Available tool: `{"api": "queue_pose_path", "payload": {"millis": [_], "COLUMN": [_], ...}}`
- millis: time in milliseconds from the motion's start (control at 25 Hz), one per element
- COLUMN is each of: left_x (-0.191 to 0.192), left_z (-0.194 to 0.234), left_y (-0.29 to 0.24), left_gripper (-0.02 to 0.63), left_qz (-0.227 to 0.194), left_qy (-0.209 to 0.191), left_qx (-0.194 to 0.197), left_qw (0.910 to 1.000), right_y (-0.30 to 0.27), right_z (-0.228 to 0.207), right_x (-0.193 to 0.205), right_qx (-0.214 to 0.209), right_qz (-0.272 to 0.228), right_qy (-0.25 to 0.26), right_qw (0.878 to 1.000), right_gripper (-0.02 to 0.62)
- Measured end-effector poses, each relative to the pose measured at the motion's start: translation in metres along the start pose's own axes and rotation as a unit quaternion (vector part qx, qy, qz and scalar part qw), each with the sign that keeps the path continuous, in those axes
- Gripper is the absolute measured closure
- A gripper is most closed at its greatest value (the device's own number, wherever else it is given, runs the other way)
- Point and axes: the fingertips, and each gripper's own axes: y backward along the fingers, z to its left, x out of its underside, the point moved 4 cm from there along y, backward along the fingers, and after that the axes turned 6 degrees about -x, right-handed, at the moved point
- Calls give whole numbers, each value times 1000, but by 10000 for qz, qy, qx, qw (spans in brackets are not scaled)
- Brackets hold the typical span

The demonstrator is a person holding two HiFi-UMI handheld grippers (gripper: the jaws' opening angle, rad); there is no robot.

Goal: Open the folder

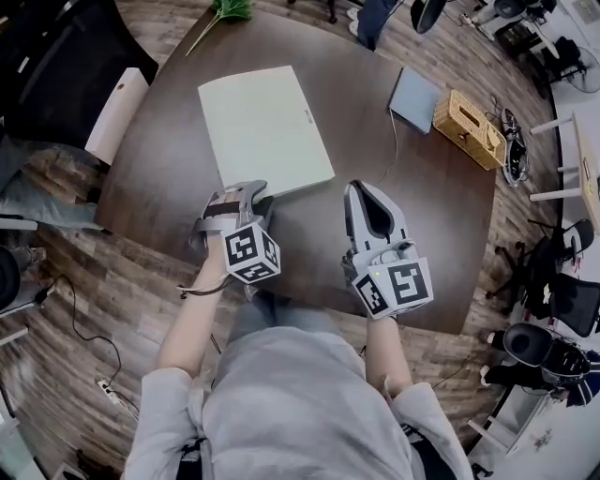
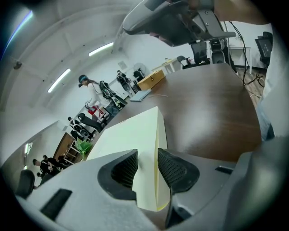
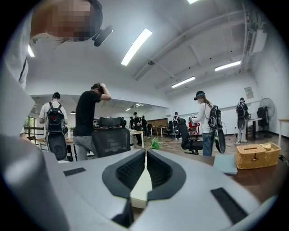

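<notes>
A pale green folder (image 1: 267, 127) lies flat and closed on the dark brown round table (image 1: 431, 216). My left gripper (image 1: 251, 192) points down at the folder's near corner. In the left gripper view its jaws stand wide, and the folder (image 2: 131, 135) has its corner edge in the gap between the two pads of the left gripper (image 2: 147, 153). I see no squeeze on it. My right gripper (image 1: 359, 187) hovers to the right of the folder, almost level, with its jaws together and nothing in them. The right gripper view shows the closed tips of the right gripper (image 3: 145, 152) and a strip of the folder (image 3: 142, 185) beyond them.
A grey-blue notebook (image 1: 414, 98) and a wicker basket (image 1: 469, 128) sit at the table's far right. A green plant (image 1: 225, 11) lies at the far edge. A white-armed chair (image 1: 117, 112) stands at the left. People and office chairs fill the room beyond.
</notes>
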Motion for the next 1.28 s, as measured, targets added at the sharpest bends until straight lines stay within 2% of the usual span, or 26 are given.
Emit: {"api": "queue_pose_path", "payload": {"millis": [480, 760, 960, 1280], "left_x": [-10, -16, -16, -12], "left_z": [3, 3, 9, 17], "left_y": [-8, -8, -5, 0], "left_gripper": [491, 518, 535, 545], "left_qz": [74, 36, -55, -291], "left_qy": [-192, -207, 188, 1324], "left_qx": [-135, -445, -515, -416], "left_qw": [9997, 9988, 9985, 9899], "right_y": [-7, -6, -6, -2], "right_z": [-15, -20, -19, -18], "right_x": [-2, -5, -6, -9], "right_qx": [-49, -80, -119, -115], "right_qz": [-1, -29, -63, -110], "right_qy": [-47, -81, -77, -96], "right_qw": [10000, 9999, 9999, 9998], "right_gripper": [580, 580, 580, 580]}}
